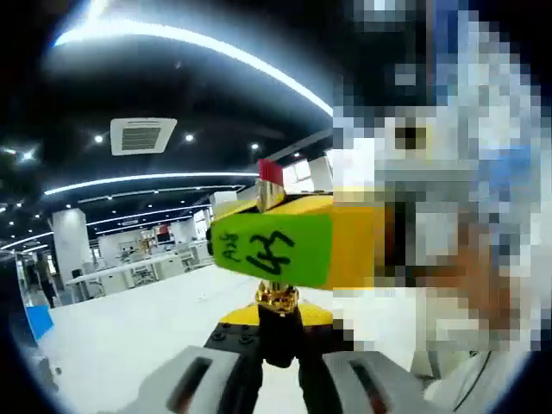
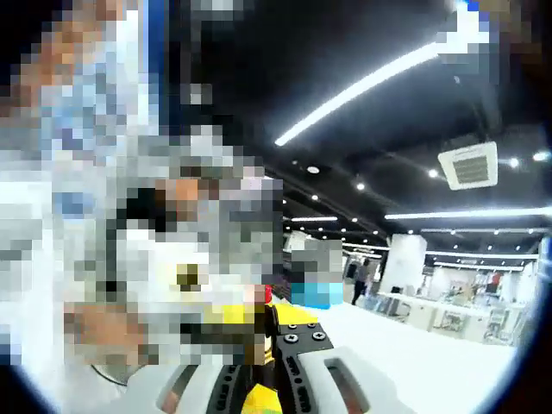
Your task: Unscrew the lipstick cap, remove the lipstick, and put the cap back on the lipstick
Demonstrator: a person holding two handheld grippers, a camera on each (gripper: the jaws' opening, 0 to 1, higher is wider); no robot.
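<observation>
A lipstick stands upright between both grippers, held up in the air. In the left gripper view its black base (image 1: 278, 332) sits between my left gripper's (image 1: 278, 349) grey jaws, which are shut on it, with a gold collar (image 1: 277, 297) just above. My right gripper (image 1: 285, 246), yellow with a green label, comes in from the right and is clamped across the gold tube (image 1: 272, 197). The red lipstick tip (image 1: 269, 171) pokes out above it. In the right gripper view my right gripper (image 2: 259, 379) is closed, with the red tip (image 2: 267, 295) and the left gripper's black and yellow head (image 2: 297, 332) just ahead.
A white table (image 1: 121, 336) stretches below and to the left. A person stands very close behind the grippers. A blue box (image 2: 315, 295) rests on the table further off, with desks (image 2: 431, 315) beyond.
</observation>
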